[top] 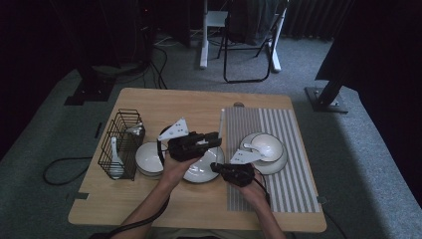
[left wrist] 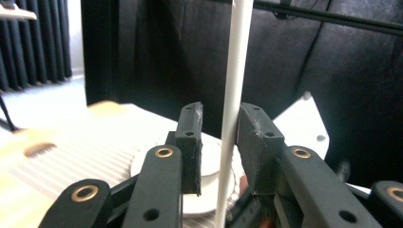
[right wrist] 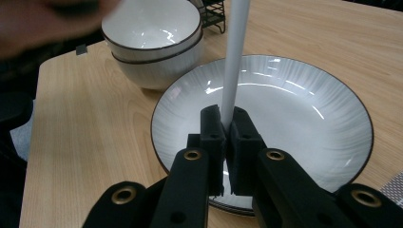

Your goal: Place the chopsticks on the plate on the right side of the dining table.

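A thin white stick (top: pixel 221 127) stands roughly upright over the white dark-rimmed plate (top: pixel 201 172) in the middle of the table. My right gripper (top: pixel 216 168) holds its lower end, and in the right gripper view the jaws (right wrist: pixel 229 116) are shut on the stick (right wrist: pixel 234 61) just above the plate (right wrist: pixel 294 109). Higher up, my left gripper (top: pixel 215 139) reaches in from the left. In the left gripper view its jaws (left wrist: pixel 221 118) stand open around the stick (left wrist: pixel 233 95), which lies near the right-hand pad with a gap on the other side.
Two stacked white bowls (top: pixel 149 158) sit left of the plate. Beyond them stands a black wire basket (top: pixel 122 144) with a white spoon in it. On the striped mat (top: pixel 293 149) at the right, a bowl with a spoon rests on another plate (top: pixel 263 149).
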Demonstrator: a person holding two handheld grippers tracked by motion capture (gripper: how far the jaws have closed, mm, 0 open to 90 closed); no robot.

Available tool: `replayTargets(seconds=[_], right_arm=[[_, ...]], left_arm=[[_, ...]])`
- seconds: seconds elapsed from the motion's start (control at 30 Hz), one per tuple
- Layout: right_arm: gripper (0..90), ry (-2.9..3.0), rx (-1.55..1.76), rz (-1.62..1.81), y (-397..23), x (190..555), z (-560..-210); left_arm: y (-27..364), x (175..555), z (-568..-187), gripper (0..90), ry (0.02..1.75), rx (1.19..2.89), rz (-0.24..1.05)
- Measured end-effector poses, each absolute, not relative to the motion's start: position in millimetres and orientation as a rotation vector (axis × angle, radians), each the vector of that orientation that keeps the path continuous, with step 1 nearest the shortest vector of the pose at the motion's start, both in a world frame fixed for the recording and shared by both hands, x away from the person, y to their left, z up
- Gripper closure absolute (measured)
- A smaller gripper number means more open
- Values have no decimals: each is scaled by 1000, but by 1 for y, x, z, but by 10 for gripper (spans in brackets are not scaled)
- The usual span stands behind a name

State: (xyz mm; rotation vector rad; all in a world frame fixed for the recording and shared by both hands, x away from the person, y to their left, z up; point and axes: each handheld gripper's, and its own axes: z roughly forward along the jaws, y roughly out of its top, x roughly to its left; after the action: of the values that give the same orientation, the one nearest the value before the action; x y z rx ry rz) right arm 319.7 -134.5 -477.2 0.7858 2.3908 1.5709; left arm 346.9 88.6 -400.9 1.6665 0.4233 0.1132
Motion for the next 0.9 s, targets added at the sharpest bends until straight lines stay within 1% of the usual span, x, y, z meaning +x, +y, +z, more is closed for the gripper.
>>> replayTargets(seconds=[0.13,0.37,0.57,0.67,0.7,0.73,0.83,0.9], right_arm=[[870,2381,790,1572,-136,320,-477],[870,2376,805,1576,-138,320,-476],[870,2381,820,1570,-137,321,-477],[863,2379,824,1570,-138,321,-477],[842,2378,818,1561,-138,320,-477],[784,2363,801,1520,-138,318,-476],[737,2348,791,1470,-137,314,-474],[725,2346,780,1447,-136,313,-474]], left_arm=[[84,346,-417,741,443,1691,90],[80,346,-432,774,460,1733,75],[77,347,-437,839,455,1748,83],[77,347,-436,852,453,1754,96],[77,347,-436,852,453,1754,96],[78,349,-436,853,466,1745,92],[78,350,-436,855,474,1751,102],[77,351,-437,856,482,1756,109]])
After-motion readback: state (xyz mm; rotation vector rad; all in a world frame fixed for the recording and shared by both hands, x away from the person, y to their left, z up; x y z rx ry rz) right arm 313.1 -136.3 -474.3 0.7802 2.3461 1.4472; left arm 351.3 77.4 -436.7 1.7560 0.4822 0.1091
